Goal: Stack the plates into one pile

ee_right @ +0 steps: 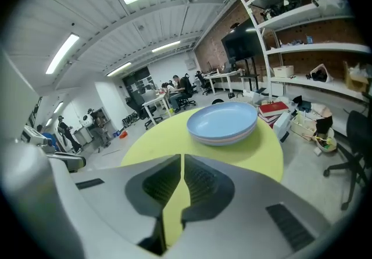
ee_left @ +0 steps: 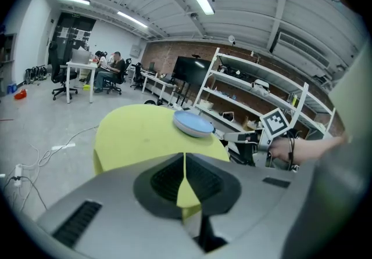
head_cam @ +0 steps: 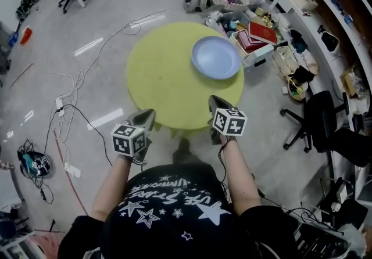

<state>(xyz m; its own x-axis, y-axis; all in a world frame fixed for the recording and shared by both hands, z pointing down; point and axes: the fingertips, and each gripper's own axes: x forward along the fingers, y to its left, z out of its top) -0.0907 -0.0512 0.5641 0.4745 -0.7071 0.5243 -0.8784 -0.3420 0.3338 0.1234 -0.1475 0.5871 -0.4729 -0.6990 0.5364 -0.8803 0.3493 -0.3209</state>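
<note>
Yellow-green and round, the table fills the middle of my head view. The plates sit on it as one pile at about two o'clock from its centre, close to the rim. A pale blue plate lies on top, and the right gripper view shows a paler, pinkish edge just under it.

I hold both tools at the near edge of the table, well apart from the pile. The left gripper is at roughly seven o'clock on the tabletop, its marker cube toward me. In the left gripper view its jaws meet at the tips with only yellow tabletop showing behind them, so it is closed and empty. The pile stands at one o'clock from there.

The right gripper is at about five o'clock on the table. Its own view shows the two pads drawn together with nothing between them, so it too is closed on nothing. The pile rises just beyond at twelve to one o'clock.

Off the table at two o'clock, a red book lies among boxes. Cables trail over the grey floor at nine o'clock, and a black office chair stands at four o'clock.
</note>
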